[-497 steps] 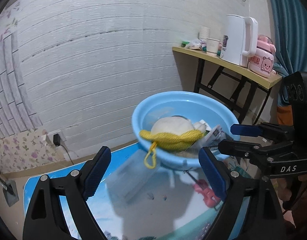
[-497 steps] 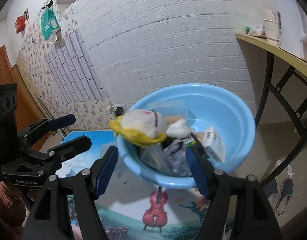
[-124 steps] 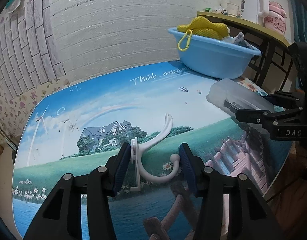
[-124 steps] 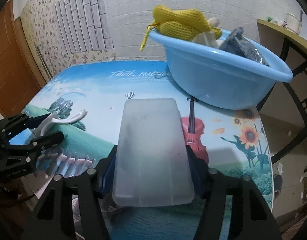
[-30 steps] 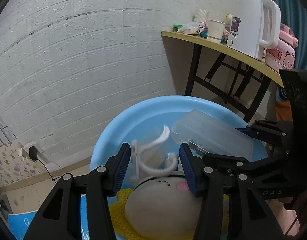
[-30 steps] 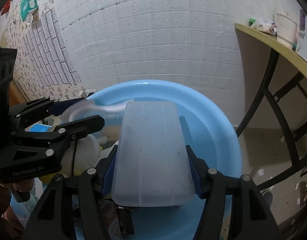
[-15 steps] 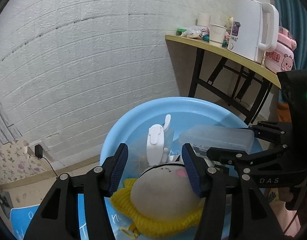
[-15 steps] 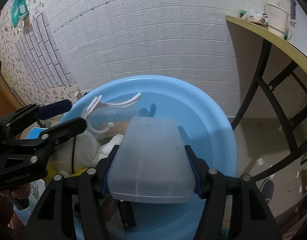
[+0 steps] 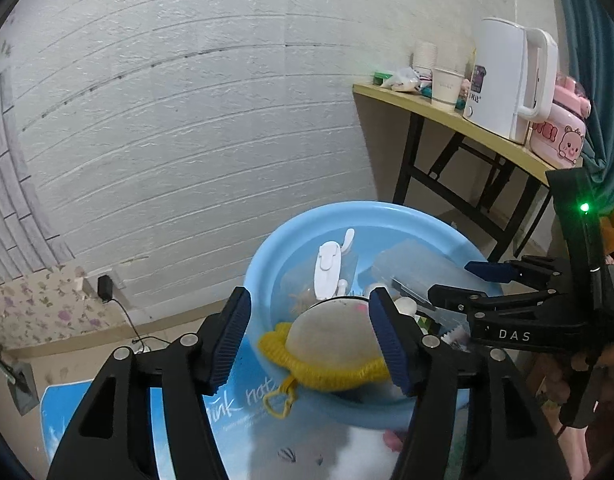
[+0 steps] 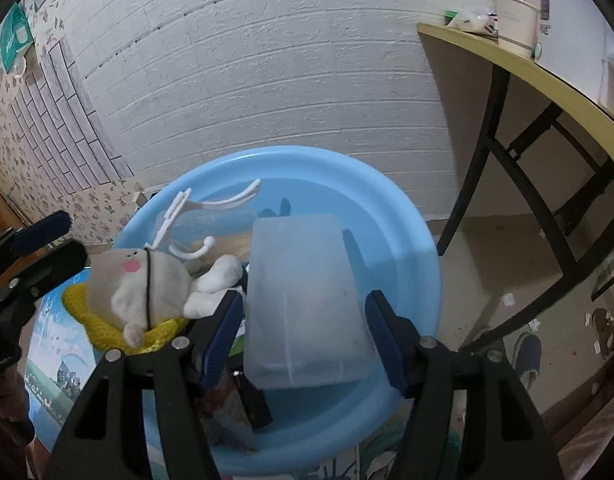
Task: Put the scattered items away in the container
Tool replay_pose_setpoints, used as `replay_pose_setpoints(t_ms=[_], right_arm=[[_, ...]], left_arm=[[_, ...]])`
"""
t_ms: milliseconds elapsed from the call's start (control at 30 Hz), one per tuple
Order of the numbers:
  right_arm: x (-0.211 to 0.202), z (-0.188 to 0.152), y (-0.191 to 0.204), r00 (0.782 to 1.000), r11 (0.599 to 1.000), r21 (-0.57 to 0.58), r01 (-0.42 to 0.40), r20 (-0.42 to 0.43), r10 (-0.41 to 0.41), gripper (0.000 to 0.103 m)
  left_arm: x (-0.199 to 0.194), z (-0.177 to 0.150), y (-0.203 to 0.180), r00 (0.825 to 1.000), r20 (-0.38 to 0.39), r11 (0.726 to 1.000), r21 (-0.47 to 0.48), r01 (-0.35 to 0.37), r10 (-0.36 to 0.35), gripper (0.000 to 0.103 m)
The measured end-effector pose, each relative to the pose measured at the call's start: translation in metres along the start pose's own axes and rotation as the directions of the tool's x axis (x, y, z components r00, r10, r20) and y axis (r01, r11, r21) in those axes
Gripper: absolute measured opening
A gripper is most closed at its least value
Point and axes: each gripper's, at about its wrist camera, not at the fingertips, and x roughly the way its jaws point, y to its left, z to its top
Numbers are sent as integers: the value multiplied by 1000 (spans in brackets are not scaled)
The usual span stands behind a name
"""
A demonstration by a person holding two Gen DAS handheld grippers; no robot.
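Right wrist view: right claw [image 10: 303, 336] opening, translucent plastic box [image 10: 303, 300] between pads, over blue basin [image 10: 419, 248]; left claw [image 9: 311, 336] opening, empty; widen before withdrawing.

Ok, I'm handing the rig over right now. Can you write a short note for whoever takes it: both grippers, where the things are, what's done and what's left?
Left hand-held gripper: empty, jaws opening, above the plush toy. The white hook lies loose in the blue basin, propped against the toy.
Right hand-held gripper: jaws opening around the clear plastic box, which sits tilted inside the basin; the right pad looks just clear of it.
Done: hook, toy and box are in the basin.
Left: back the right gripper off the box and check the table for strays; little of it shows here.
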Motion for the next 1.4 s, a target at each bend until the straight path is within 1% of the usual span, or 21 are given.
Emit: replay_pose_setpoints(t_ms=[133, 167, 300, 400, 467, 533, 667, 800, 867, 967, 1067, 1200, 1233, 1267, 1300, 1333, 1400], right_arm=[[-10, -5, 1, 1000, 1000, 8, 5, 9, -6, 64], [-15, -7, 3, 1000, 1000, 8, 4, 16, -4, 64], [-30, -11, 9, 999, 1000, -2, 1, 42, -1, 64], [-42, -14, 14, 997, 1000, -9, -12, 70, 12, 65], [-46, -15, 16, 996, 1000, -15, -19, 82, 20, 76], [-51, -18, 19, 994, 1000, -17, -22, 103, 23, 78], [-53, -21, 25, 994, 999, -26, -31, 104, 34, 78], [-56, -26, 35, 993, 998, -55, 4, 114, 3, 78], [-59, -28, 42, 993, 996, -83, 9, 121, 1, 78], [-63, -30, 49, 993, 996, -92, -2, 121, 14, 78], [-67, -31, 52, 994, 997, -72, -32, 106, 40, 78], [-79, -31, 59, 987, 995, -96, 26, 161, -10, 78], [-82, -31, 61, 986, 994, -99, 36, 167, -19, 79], [-84, -30, 62, 987, 995, -96, 42, 161, -26, 84], [-85, -30, 63, 988, 995, -92, 37, 153, -23, 92], [-86, -29, 63, 989, 996, -85, 31, 148, -18, 94], [-92, -30, 64, 986, 998, -69, 11, 165, 0, 96]], left_arm=[[-18, -1, -1, 1000, 15, 1000, -6, -7, 7, 69], [-22, -2, -2, 1000, 19, 1000, -8, -8, 8, 73], [-37, -3, -4, 999, 42, 1000, -13, -5, 6, 81], [-47, -6, -5, 998, 59, 1000, -11, -13, 14, 89], [-52, -8, -6, 997, 64, 999, -6, -34, 34, 95], [-57, -11, -7, 996, 69, 999, -10, -49, 50, 97], [-67, -16, -3, 995, 75, 998, -24, -65, 67, 101], [-73, -19, -1, 992, 76, 995, -17, -102, 103, 102], [-76, -20, -1, 991, 80, 994, -18, -110, 111, 102], [-81, -21, 0, 990, 87, 994, -20, -108, 109, 102], [-86, -22, 0, 990, 92, 994, -22, -106, 107, 102], [-92, -24, 1, 990, 101, 995, -30, -99, 101, 102], [-94, -24, 2, 990, 103, 995, -31, -95, 98, 102], [-96, -24, 2, 990, 108, 996, -32, -89, 92, 102], [-97, -24, 2, 990, 113, 996, -33, -83, 86, 102], [-100, -25, 2, 989, 121, 997, -32, -75, 79, 102], [-105, -25, 2, 989, 134, 998, -29, -60, 63, 102]])
